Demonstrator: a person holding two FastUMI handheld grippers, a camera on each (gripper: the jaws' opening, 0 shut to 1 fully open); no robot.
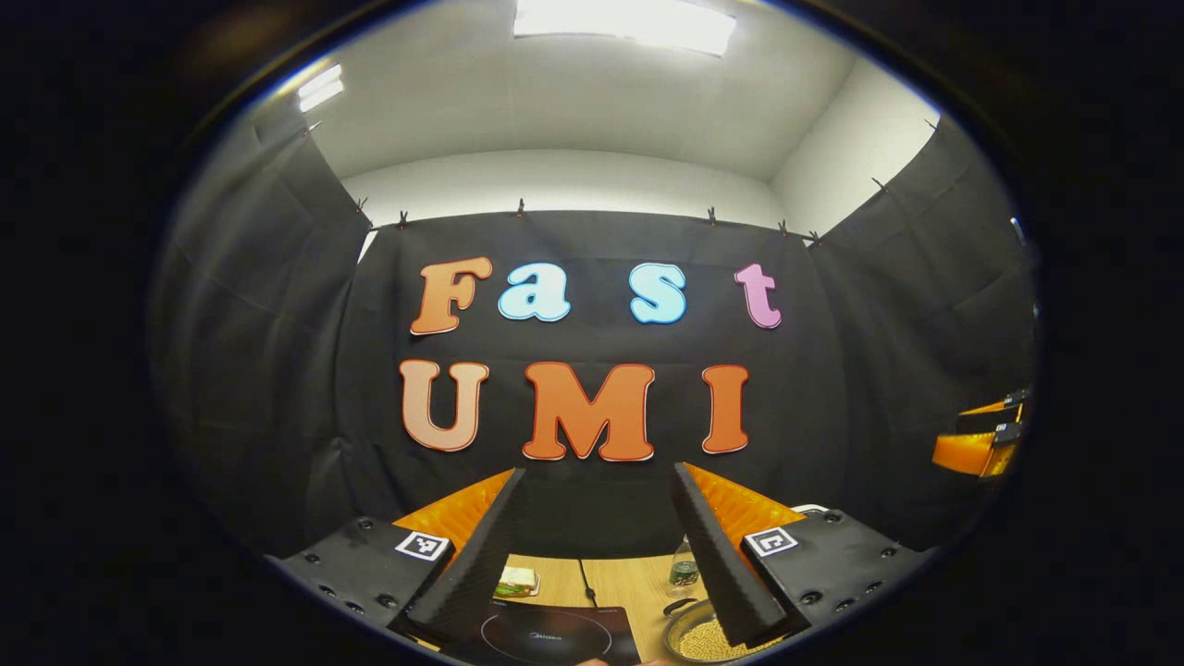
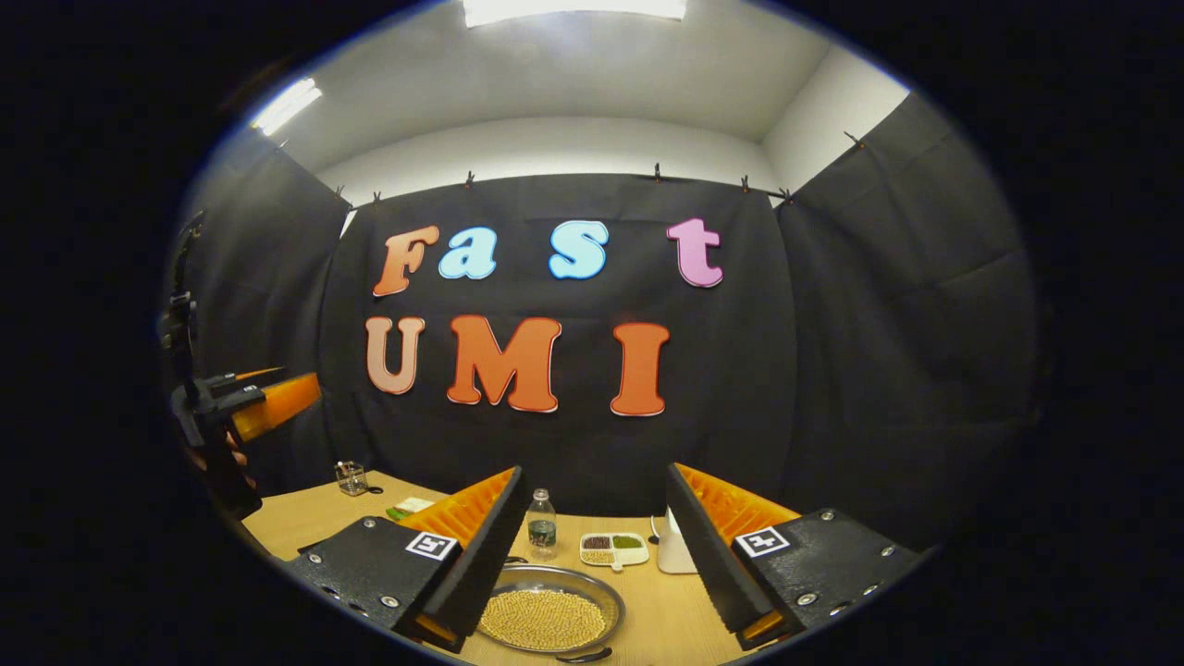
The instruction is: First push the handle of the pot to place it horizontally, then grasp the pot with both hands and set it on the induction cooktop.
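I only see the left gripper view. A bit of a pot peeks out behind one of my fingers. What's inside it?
Observer: The right gripper view shows the pot nearly whole. It is shallow, round and metal, and filled with small pale beans.
Operator: Is anything behind it?
Observer: Yes, a small divided dish with dark, green and pale fillings stands beyond it, next to the water bottle.
Operator: Anything else I'm missing?
Observer: A small clear glass holder sits near the far edge of the table, at the left of that view.
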